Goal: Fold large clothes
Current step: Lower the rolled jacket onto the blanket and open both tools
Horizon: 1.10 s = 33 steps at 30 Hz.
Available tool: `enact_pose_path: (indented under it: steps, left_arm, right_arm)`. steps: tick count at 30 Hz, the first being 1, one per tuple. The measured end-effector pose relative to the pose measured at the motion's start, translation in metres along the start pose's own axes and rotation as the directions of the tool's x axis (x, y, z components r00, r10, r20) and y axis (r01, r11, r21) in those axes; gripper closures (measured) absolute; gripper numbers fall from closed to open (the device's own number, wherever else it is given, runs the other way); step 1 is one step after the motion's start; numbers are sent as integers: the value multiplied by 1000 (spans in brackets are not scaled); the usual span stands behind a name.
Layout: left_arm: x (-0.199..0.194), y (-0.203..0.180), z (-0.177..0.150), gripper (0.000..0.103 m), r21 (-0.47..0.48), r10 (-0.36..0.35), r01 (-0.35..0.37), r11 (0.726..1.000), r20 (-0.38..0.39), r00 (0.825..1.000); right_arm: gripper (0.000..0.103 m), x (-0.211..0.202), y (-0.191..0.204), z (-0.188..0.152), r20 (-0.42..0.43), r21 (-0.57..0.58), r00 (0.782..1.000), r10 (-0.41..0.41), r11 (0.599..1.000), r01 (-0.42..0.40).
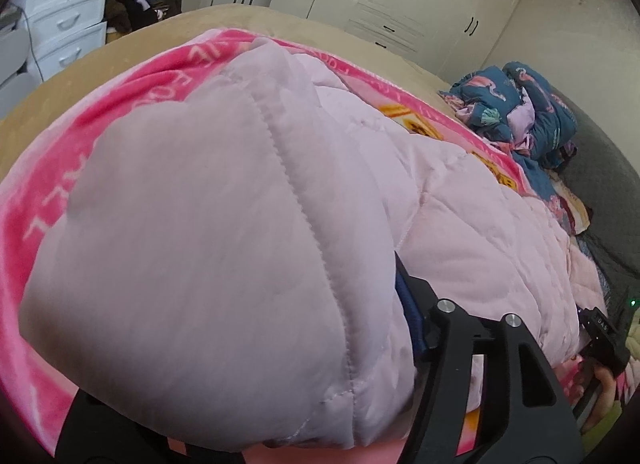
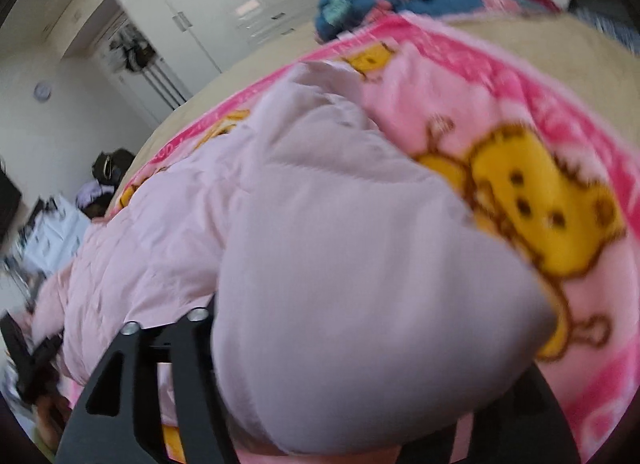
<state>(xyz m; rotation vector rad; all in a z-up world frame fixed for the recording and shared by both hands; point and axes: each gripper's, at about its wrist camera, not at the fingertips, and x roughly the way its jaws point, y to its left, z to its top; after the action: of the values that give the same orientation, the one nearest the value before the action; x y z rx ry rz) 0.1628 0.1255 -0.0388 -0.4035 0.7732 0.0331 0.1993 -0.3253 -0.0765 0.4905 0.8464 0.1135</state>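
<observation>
- My left gripper (image 1: pixel 256 404) is clamping a padded fold of the pale pink quilted jacket (image 1: pixel 460 216), bulging over its fingers.
- My right gripper (image 2: pixel 340 404) is pinching another fold likewise.
- The jacket is lying on the pink cartoon blanket (image 2: pixel 520 152).

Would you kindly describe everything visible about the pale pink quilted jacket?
The pale pink quilted jacket looks like soft padded fabric with stitched seams. It lies across the pink cartoon blanket on the bed. A puffy section bulges between the fingers of each claw, the left claw and right claw, hiding how tightly they close. Its far side is wrinkled.
</observation>
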Motion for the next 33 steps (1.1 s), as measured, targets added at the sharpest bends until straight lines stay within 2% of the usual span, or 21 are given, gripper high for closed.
enact_pose_path:
  steps: [1,3,6,9,14,17,21,27,33]
  left_arm:
    - [0,2,-2,45,-4,-4,4,1000,0,1000]
    - [-1,8,-5,41,-22,-14,14,1000,-2,1000]
    - [-5,15,-9,32,-45,-15,14,999,-10,1000]
    - [-10,16,-9,23,-54,-2,1,999,-19,1000]
    - [-32,23,-17,9,-38,12,-13,999,-11,1000]
    - [-50,29,-22,9,-36,27,-27,999,2,1000]
    - [-83,29,-25,9,7,86,-87,996,54,995]
    - [-121,11,-30,9,61,87,-95,994,120,989]
    - [-140,-19,-39,9,124,59,-80,989,163,985]
  right_arm:
    - [22,0,-2,-1,-3,19,1000,0,1000,0]
    - [12,-1,-10,-4,-8,58,1000,-20,998,21]
    - [9,-6,-18,-9,-26,105,1000,13,994,-10]
    - [4,-18,-22,-10,-25,124,1000,10,992,-7]
    - [4,-41,-30,-16,-14,129,1000,-11,992,13]
    - [4,-57,-31,-20,5,116,999,-35,993,34]
    - [4,-86,-24,-27,62,66,995,-78,995,74]
    - [4,-131,-9,-42,181,-36,977,-113,992,121]
    - [4,-156,14,-57,239,-156,964,-112,976,152]
